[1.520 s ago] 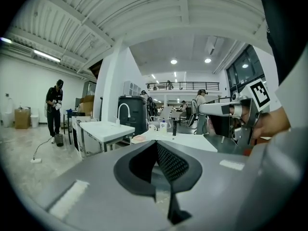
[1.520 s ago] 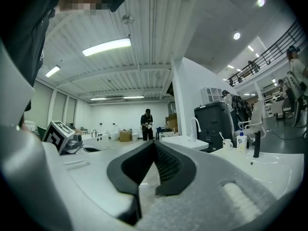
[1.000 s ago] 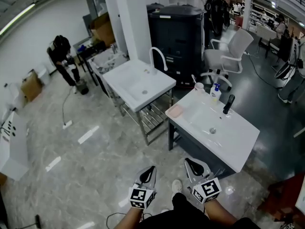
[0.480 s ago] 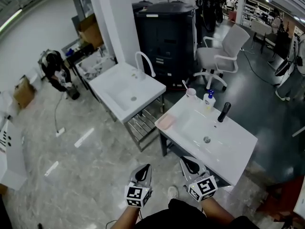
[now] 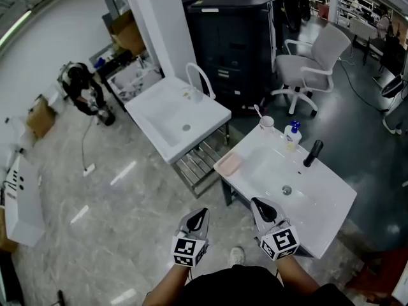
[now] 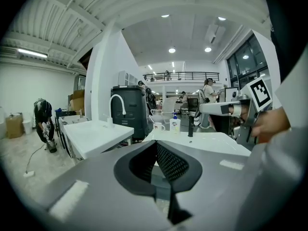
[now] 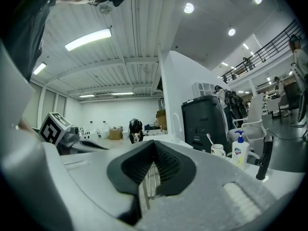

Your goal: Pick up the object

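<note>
Neither gripper holds anything. My left gripper [image 5: 202,213] and right gripper [image 5: 257,203] hang side by side low in the head view, both shut and empty, just short of the near white sink [image 5: 331,199]. On that sink lie a pink soap dish [image 5: 229,164], a cup with a toothbrush [image 5: 266,121], a soap bottle [image 5: 293,131] and a black faucet [image 5: 312,153]. In the left gripper view the shut jaws [image 6: 155,144] face the soap bottle [image 6: 176,124] and cup [image 6: 158,126]. The right gripper view shows its jaws [image 7: 154,144] closed, with the bottle [image 7: 239,150] to the right.
A second white sink [image 5: 167,116] with a curved white faucet [image 5: 201,78] stands to the far left of the near one. Behind are a black cabinet [image 5: 236,30] and a white office chair [image 5: 312,62]. A person [image 5: 83,88] crouches at the far left. Grey marble floor [image 5: 115,215] lies below.
The head view has shifted, so the near sink sits slightly lower and further right. Both grippers stay shut and side by side in front of me.
</note>
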Tool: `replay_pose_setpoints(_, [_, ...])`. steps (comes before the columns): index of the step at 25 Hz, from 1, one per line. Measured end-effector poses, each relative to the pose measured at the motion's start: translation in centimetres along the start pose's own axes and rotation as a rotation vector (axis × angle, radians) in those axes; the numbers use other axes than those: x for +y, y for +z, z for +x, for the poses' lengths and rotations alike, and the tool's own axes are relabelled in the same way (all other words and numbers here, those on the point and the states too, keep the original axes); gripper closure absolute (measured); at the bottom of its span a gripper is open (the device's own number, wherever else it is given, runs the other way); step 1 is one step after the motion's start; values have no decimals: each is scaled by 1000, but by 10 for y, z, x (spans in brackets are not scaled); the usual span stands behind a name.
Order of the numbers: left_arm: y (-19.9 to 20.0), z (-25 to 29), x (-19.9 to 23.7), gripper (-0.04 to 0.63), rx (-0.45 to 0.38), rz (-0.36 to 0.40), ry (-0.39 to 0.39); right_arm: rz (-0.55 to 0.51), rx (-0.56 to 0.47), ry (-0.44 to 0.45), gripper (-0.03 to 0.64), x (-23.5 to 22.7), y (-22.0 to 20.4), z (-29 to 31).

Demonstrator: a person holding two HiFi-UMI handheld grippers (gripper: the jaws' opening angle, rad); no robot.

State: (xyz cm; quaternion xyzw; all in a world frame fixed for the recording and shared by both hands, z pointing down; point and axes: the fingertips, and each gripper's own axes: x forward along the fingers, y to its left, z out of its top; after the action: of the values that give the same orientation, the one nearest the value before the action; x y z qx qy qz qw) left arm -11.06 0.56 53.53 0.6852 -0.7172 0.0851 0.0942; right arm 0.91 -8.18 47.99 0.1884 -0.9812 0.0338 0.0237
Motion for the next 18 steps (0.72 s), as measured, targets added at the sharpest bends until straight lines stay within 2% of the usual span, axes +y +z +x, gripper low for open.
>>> replay_pose_setpoints(6, [11, 15, 13, 577, -13, 13, 18, -51, 16, 22, 614, -16, 6, 22])
replay_pose_setpoints(13, [23, 43, 31, 577, -19, 17, -16, -55, 87, 22, 615, -24, -15, 47])
replay_pose_setpoints(18, [25, 72, 52, 577, -1, 29, -61, -51, 87, -7, 614, -30, -14, 76])
